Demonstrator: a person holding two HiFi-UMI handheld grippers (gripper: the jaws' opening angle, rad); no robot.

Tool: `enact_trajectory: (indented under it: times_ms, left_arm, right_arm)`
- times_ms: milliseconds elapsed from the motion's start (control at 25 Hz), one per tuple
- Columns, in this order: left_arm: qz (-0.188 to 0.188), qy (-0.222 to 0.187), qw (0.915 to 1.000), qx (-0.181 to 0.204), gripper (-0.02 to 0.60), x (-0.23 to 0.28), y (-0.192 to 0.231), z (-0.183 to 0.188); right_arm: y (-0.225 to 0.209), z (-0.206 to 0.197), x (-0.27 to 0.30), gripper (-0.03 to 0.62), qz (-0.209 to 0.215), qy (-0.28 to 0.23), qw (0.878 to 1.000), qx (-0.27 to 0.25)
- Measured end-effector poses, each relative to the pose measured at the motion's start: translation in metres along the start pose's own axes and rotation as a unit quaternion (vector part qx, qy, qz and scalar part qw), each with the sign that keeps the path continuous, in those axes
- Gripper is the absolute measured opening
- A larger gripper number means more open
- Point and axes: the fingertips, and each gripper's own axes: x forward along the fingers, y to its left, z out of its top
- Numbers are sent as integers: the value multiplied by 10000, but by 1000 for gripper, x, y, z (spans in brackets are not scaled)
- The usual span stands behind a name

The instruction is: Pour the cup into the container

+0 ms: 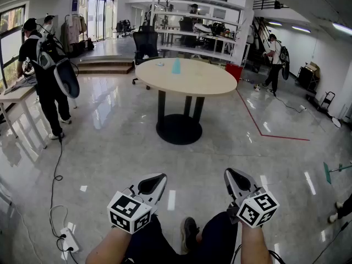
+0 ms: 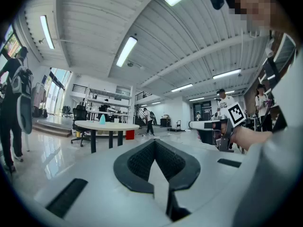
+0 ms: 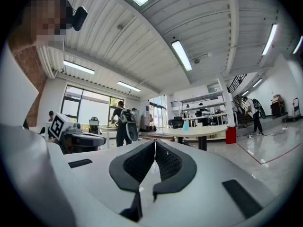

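A pale blue cup stands on the round beige table far ahead across the shiny floor, with a small pale item beside it that is too small to make out. Both grippers hang low over the person's knees, well short of the table. My left gripper is shut with nothing in it, its ribbed pads meeting. My right gripper is shut and empty too, pads together. The cup and table show small in the left gripper view, and the cup again in the right gripper view.
A person with a backpack stands at a desk on the left. A power strip and cable lie on the floor at lower left. Red floor tape runs right of the table. An office chair and shelves stand behind it.
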Motion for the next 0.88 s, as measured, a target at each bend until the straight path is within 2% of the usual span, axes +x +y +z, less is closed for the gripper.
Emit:
enact_trajectory:
  times_ms: [120, 320, 520, 880]
  left_arm:
    - [-5, 2, 10000, 92, -2, 21, 16, 1]
    - [-95, 189, 9998, 9, -2, 53, 37, -10]
    - [-66, 177, 9998, 36, -2, 86, 62, -3]
    - [104, 118, 9999, -64, -2, 138, 127, 3]
  right_arm:
    - [-11, -2, 19, 6, 1, -52, 10000, -8]
    - [-34, -16, 55, 6, 31, -57, 9998, 207]
    - [-60, -16, 91, 6, 52, -149, 9994, 299]
    - [-90, -12, 178, 6, 370, -10, 9992, 154]
